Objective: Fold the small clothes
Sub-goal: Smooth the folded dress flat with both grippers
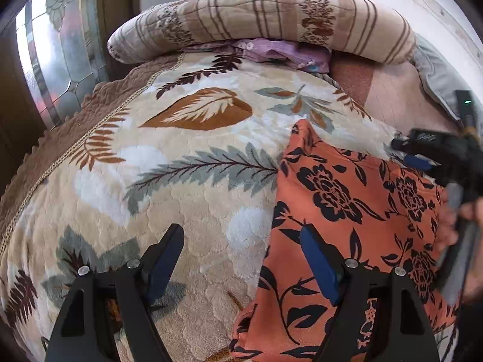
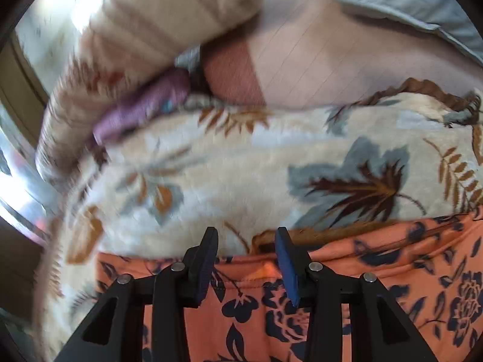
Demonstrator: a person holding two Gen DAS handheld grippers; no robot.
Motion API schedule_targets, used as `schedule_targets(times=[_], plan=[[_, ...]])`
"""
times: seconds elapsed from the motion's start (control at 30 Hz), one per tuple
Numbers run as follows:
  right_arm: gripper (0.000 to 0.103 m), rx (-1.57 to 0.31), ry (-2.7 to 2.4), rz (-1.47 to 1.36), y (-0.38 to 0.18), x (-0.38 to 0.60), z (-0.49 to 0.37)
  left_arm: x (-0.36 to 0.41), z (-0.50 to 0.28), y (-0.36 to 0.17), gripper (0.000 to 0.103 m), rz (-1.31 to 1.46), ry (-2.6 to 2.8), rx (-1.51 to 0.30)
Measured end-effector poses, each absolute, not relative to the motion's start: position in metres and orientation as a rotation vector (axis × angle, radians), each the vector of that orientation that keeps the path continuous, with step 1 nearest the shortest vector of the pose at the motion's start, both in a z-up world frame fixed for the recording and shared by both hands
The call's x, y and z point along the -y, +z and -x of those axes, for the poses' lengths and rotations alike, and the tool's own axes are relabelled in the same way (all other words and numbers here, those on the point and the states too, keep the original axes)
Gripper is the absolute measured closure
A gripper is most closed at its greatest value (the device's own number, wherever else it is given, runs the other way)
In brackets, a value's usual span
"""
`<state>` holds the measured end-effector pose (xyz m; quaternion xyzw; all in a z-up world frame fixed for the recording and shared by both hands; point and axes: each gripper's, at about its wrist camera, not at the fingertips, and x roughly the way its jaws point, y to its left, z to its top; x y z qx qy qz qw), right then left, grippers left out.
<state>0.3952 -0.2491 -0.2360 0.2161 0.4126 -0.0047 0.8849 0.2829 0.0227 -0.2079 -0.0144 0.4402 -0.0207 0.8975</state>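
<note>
Leafy blanket (image 1: 187, 199) carries the orange garment (image 1: 347, 211), spread flat for folding; left gripper (image 1: 241, 259) wide, right gripper (image 2: 247, 259) half-open, both empty.

Home bedroom: bed under a plush leaf-print blanket (image 1: 187, 181), rolled striped quilt (image 1: 262, 21) at the far end, pink sheet (image 1: 401, 96) beside it, patterned-glass door panel (image 1: 57, 60) on the left, orange floral garment (image 1: 347, 211) lying on the bed
</note>
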Motion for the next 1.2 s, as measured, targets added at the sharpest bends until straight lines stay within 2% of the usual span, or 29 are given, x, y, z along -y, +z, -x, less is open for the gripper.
schedule_targets(times=[0.3, 0.43, 0.53, 0.67, 0.73, 0.87, 0.97, 1.07, 1.2], plan=[[0.061, -0.905, -0.045, -0.417, -0.233, 0.326, -0.259, 0.017, -0.271, -0.218, 0.023, -0.139, -0.1, -0.912], [0.061, -0.939, -0.097, -0.436, -0.251, 0.354, -0.208, 0.019, -0.274, -0.238, 0.021, -0.165, -0.07, -0.964], [0.063, -1.056, -0.108, -0.48, -0.282, 0.368, -0.19, 0.019, -0.272, -0.232, 0.021, -0.164, -0.072, -0.958], [0.064, -0.96, -0.079, -0.574, -0.258, 0.384, -0.155, 0.012, -0.257, -0.218, 0.021, -0.119, -0.083, -0.919], [0.059, -0.908, -0.065, -0.642, -0.246, 0.397, -0.132, 0.009, -0.247, -0.214, 0.021, -0.077, -0.124, -0.93], [0.059, -0.843, -0.069, -0.814, -0.249, 0.421, -0.098, 0.006, -0.22, -0.203, 0.021, -0.008, -0.19, -0.9], [0.059, -0.801, -0.091, -0.853, -0.256, 0.431, -0.084, 0.015, -0.212, -0.201, 0.021, -0.022, -0.231, -0.877], [0.059, -0.794, -0.115, -0.882, -0.264, 0.438, -0.085, 0.026, -0.215, -0.216, 0.021, -0.068, -0.225, -0.93], [0.06, -0.931, -0.181, -0.851, -0.298, 0.445, -0.097, 0.036, -0.22, -0.237, 0.021, -0.163, -0.183, -0.987]])
